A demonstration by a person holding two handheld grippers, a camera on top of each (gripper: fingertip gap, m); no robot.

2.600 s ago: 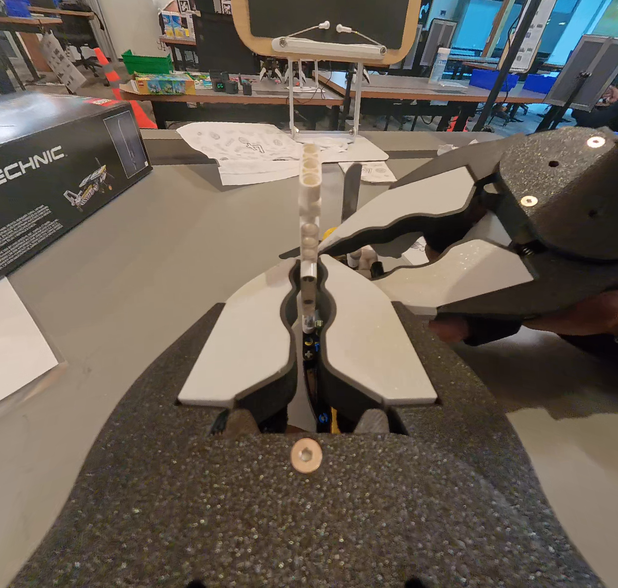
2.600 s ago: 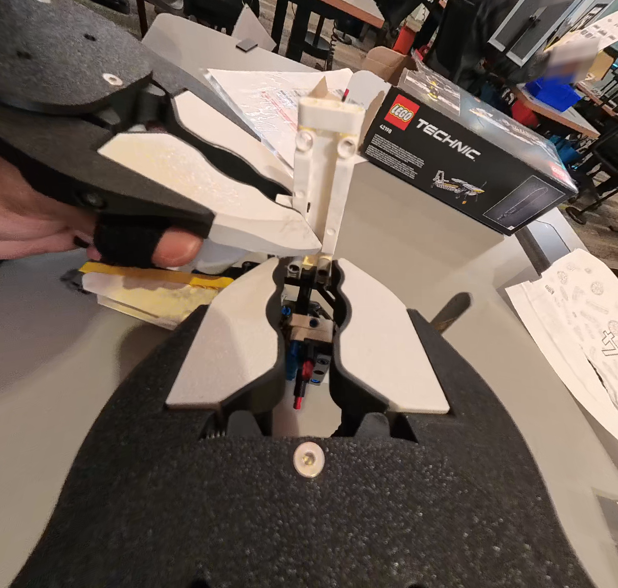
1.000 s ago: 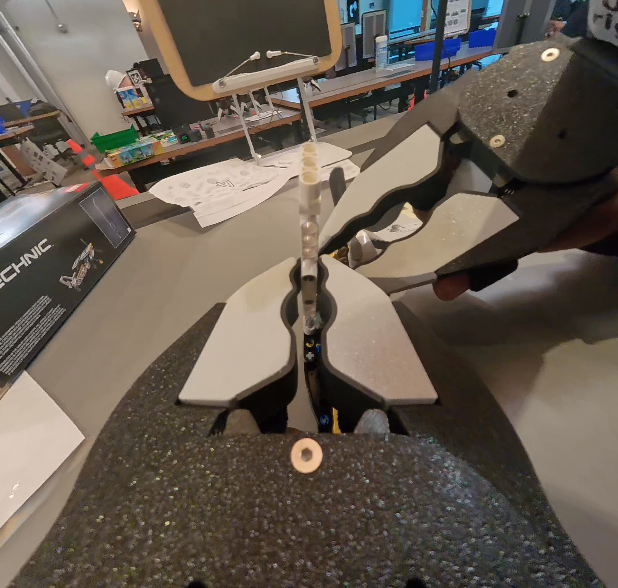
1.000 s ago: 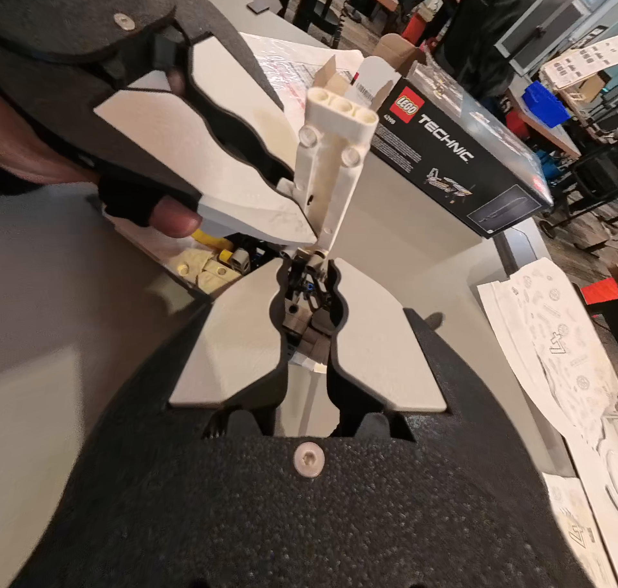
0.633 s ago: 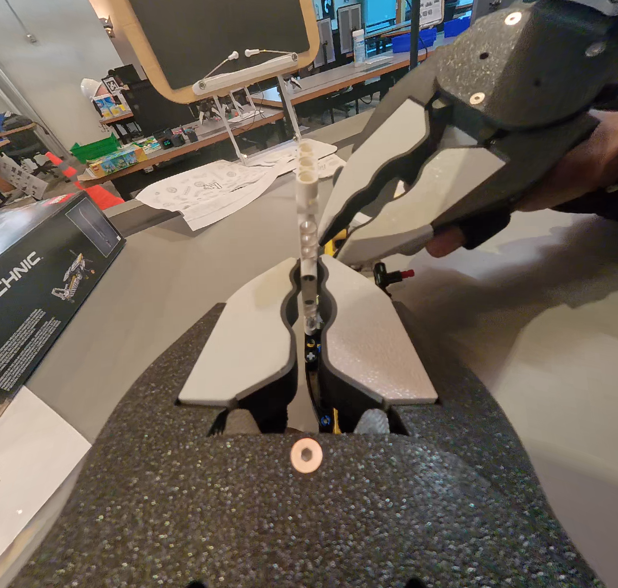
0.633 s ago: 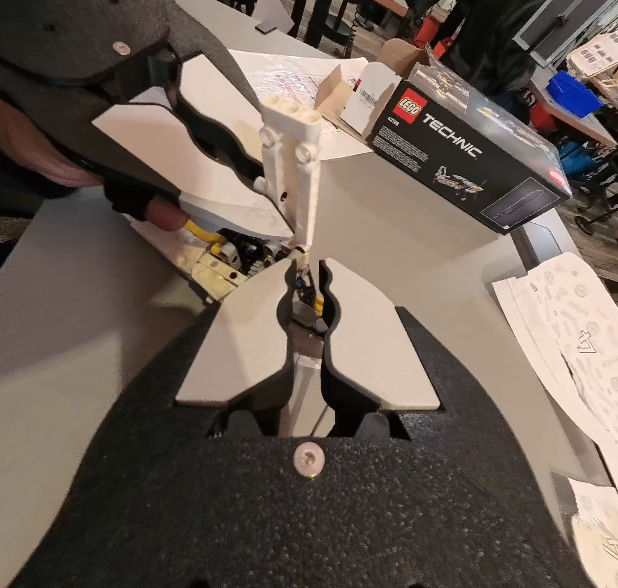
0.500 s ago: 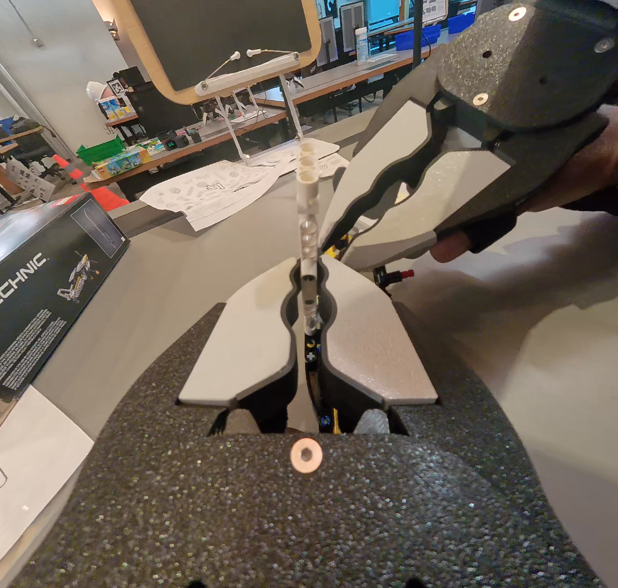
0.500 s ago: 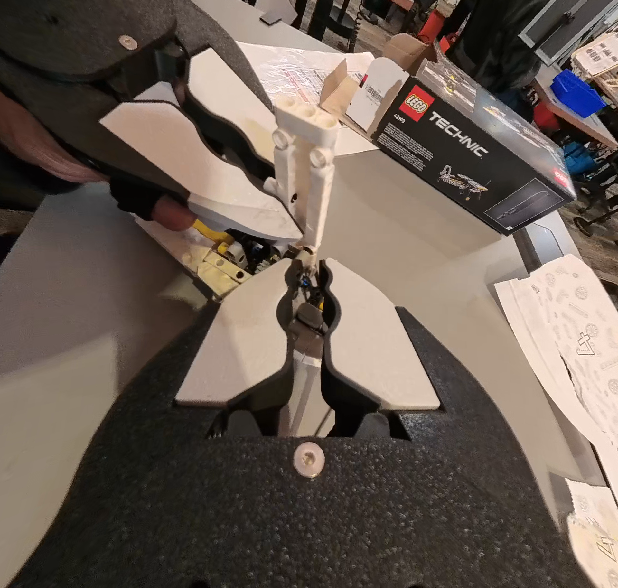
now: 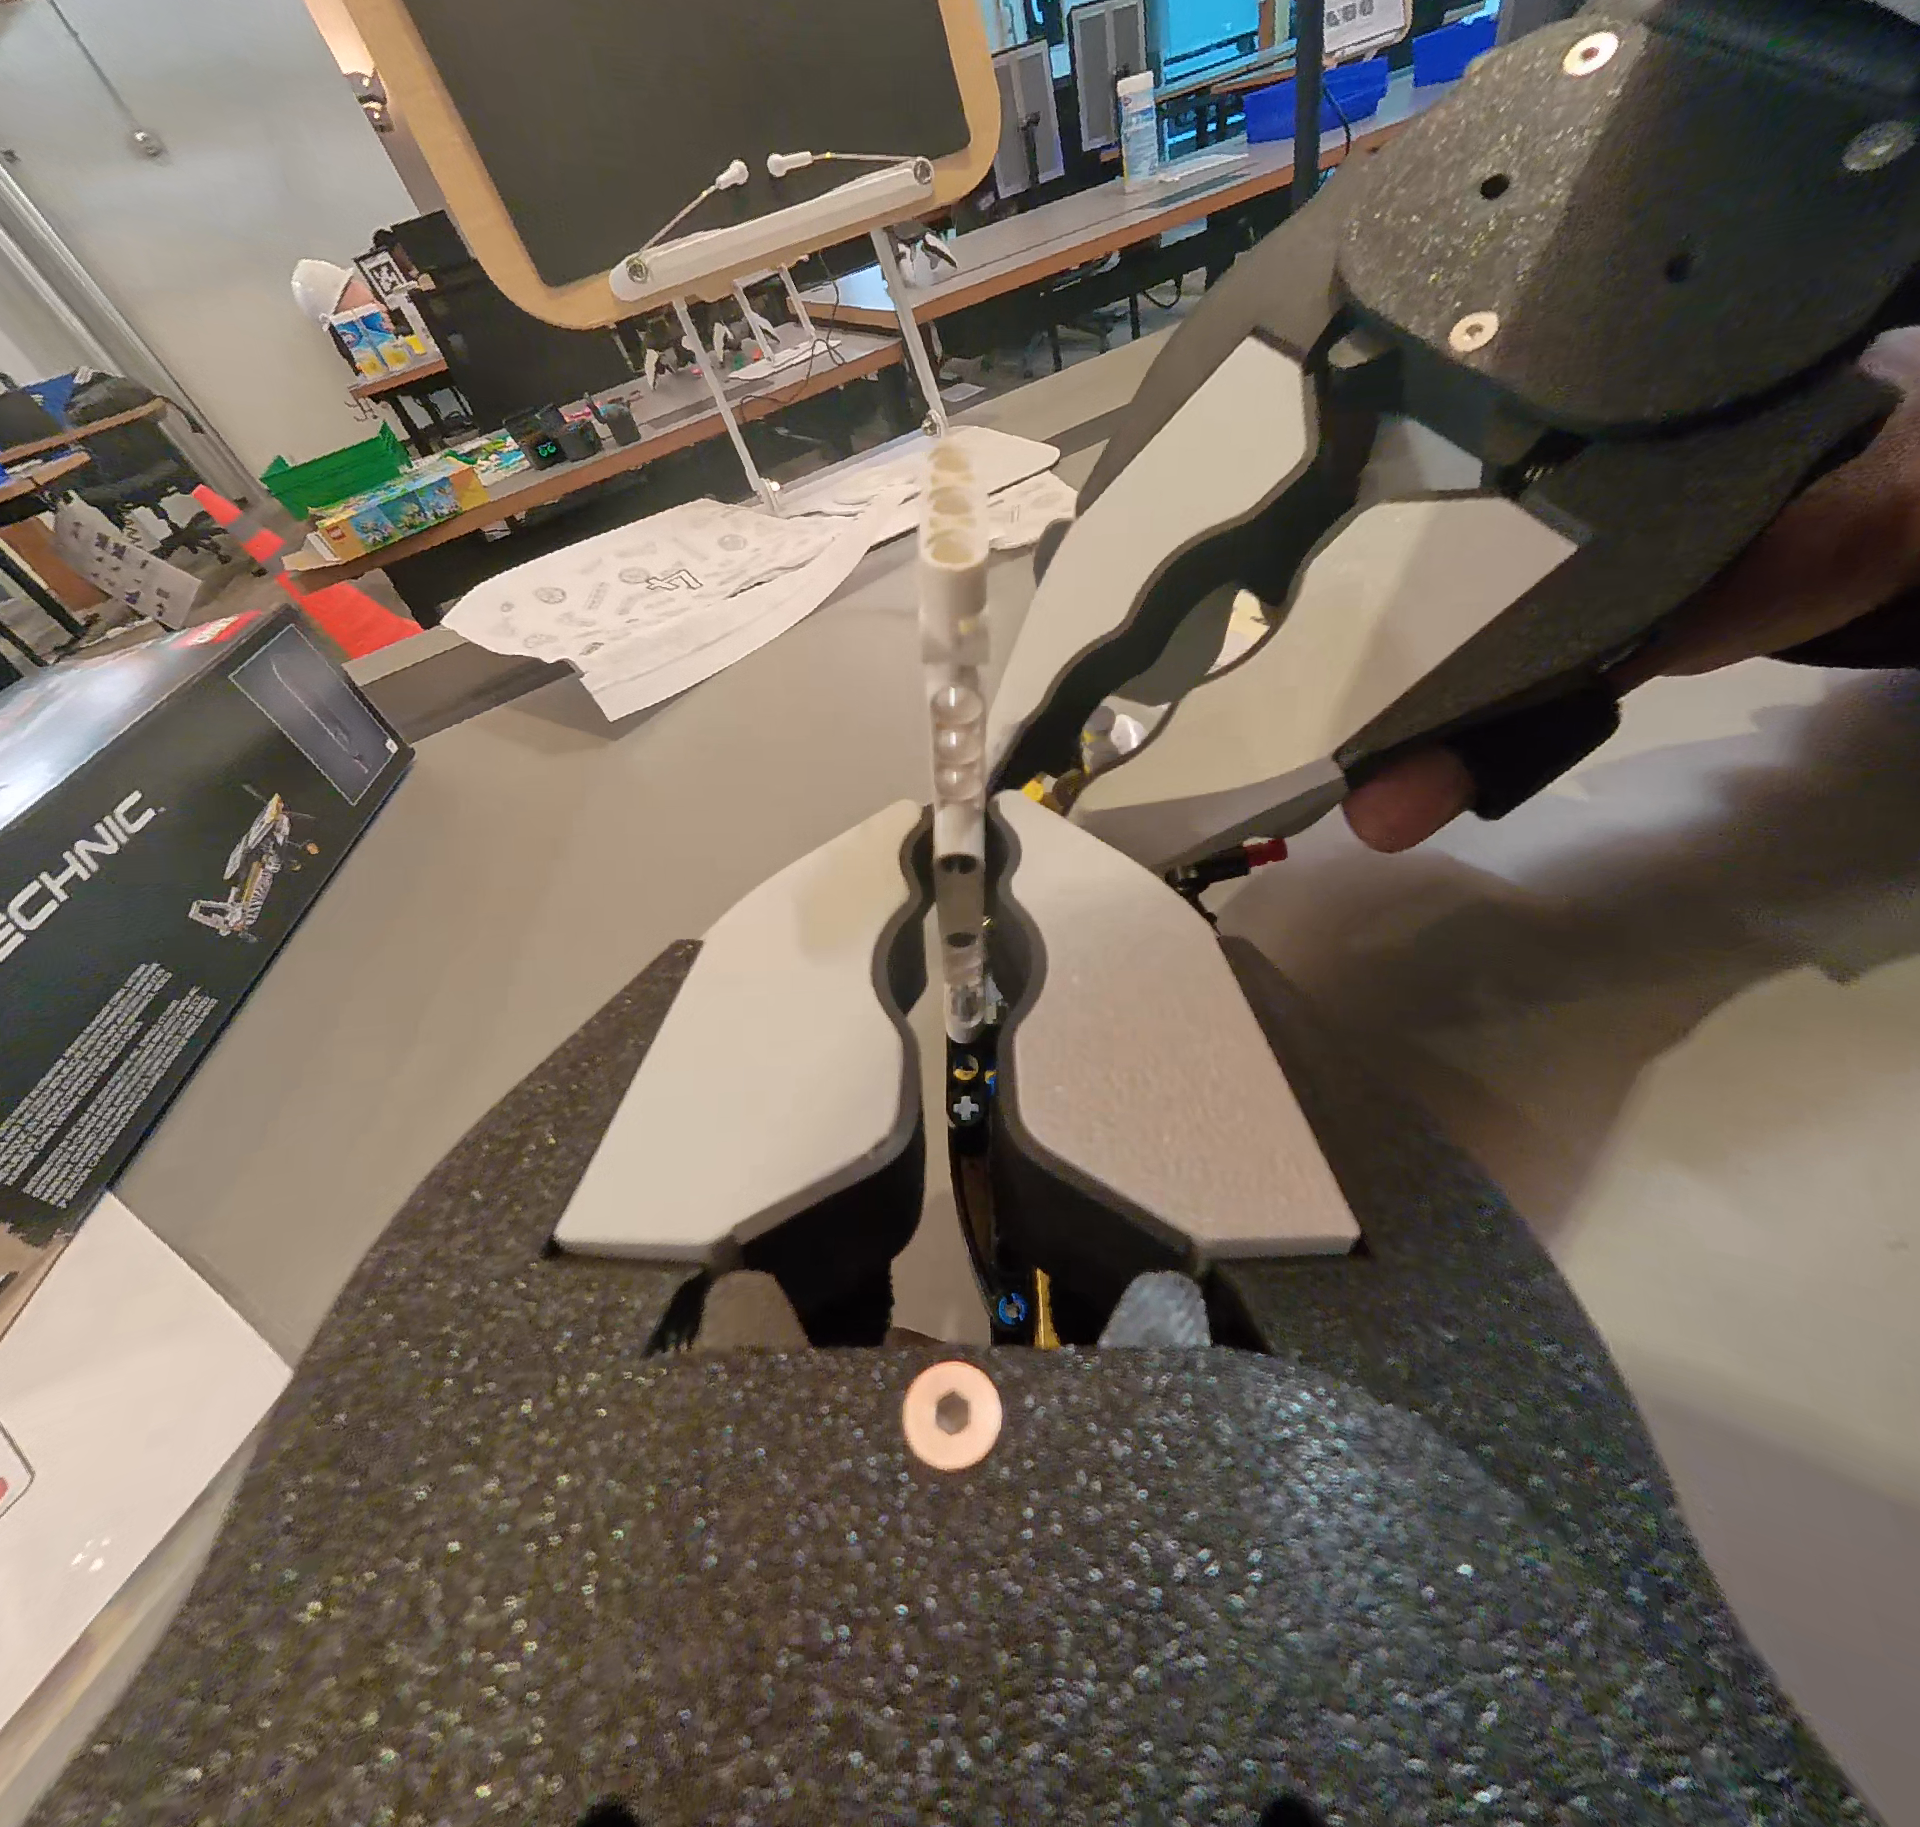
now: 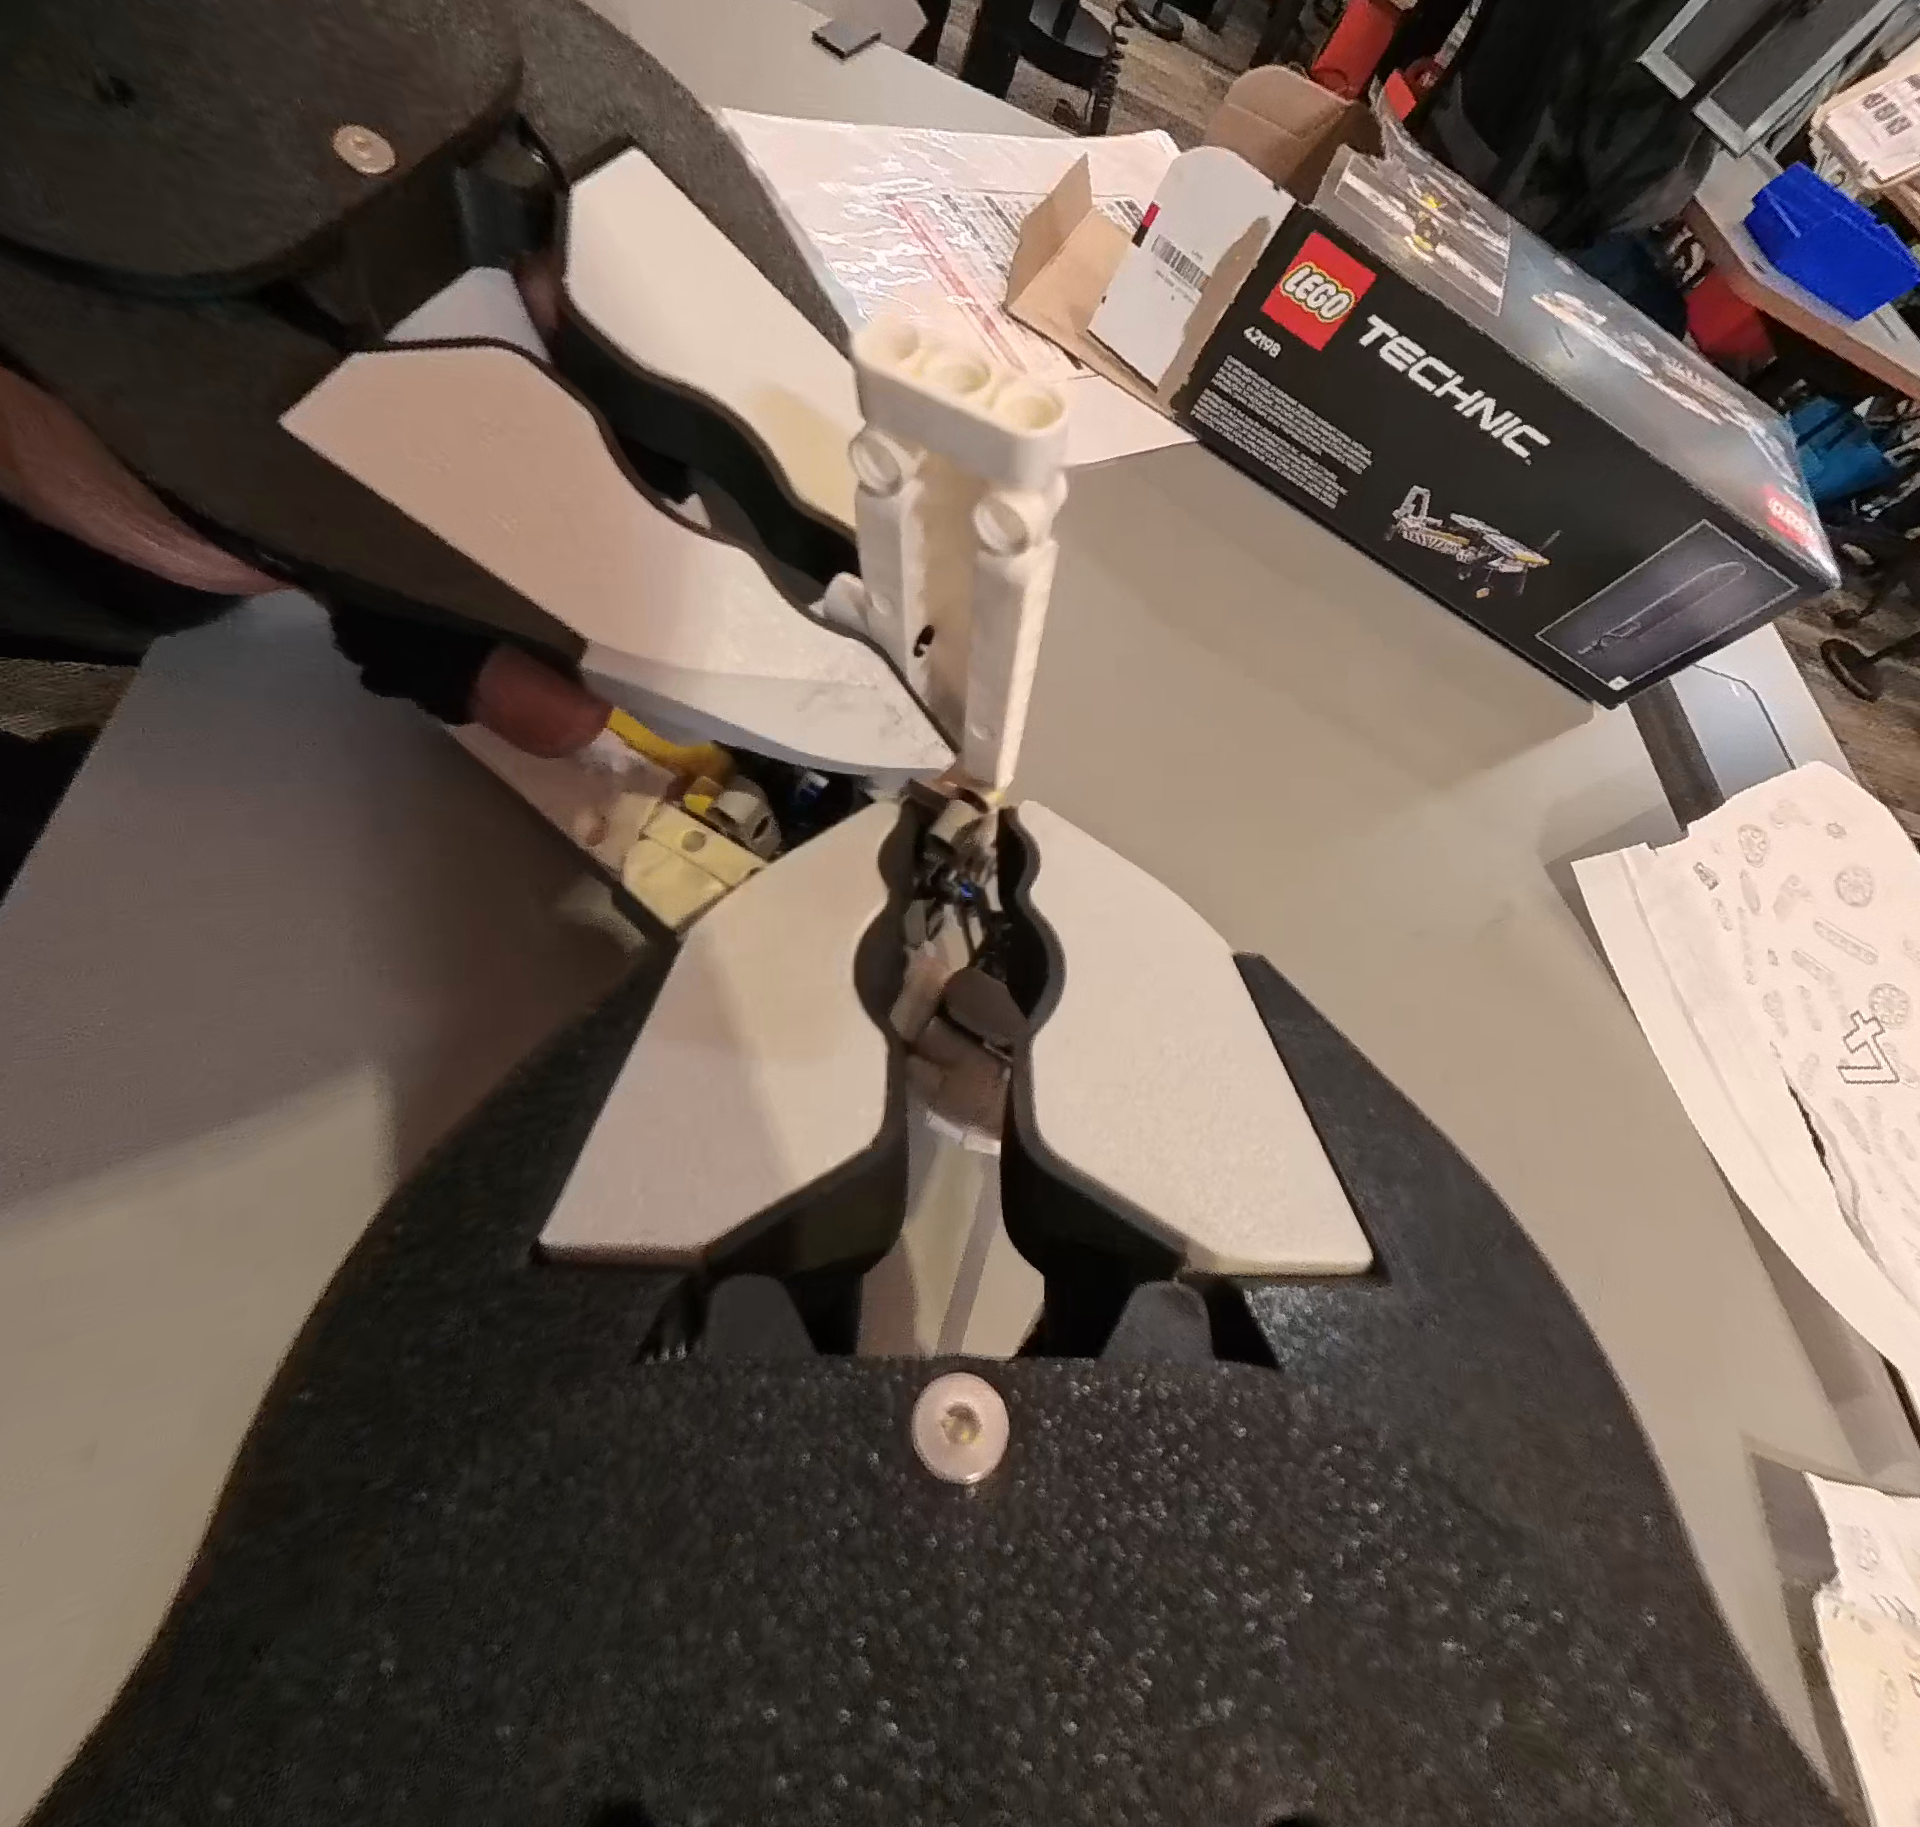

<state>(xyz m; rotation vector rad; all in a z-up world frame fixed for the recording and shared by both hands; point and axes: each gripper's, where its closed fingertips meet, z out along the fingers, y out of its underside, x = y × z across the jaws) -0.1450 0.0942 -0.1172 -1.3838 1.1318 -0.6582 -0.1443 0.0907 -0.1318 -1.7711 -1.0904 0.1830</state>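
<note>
1. Your left gripper points toward 12 o'clock, its fingers nearly together, clamping a part.
2. Your right gripper comes in from 2 o'clock, fingertips closed around a part.

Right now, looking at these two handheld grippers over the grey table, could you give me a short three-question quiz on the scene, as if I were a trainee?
1. True or false: the left gripper has its fingers closed on a white brick assembly.
2. What lies on the grey table beyond the assembly in the right wrist view? A) a black product box B) a red bucket C) a laptop
3. Fill in: the printed sheets at the right gripper's side are coloured ____.

Key: 1 true; 2 A; 3 white.
</note>
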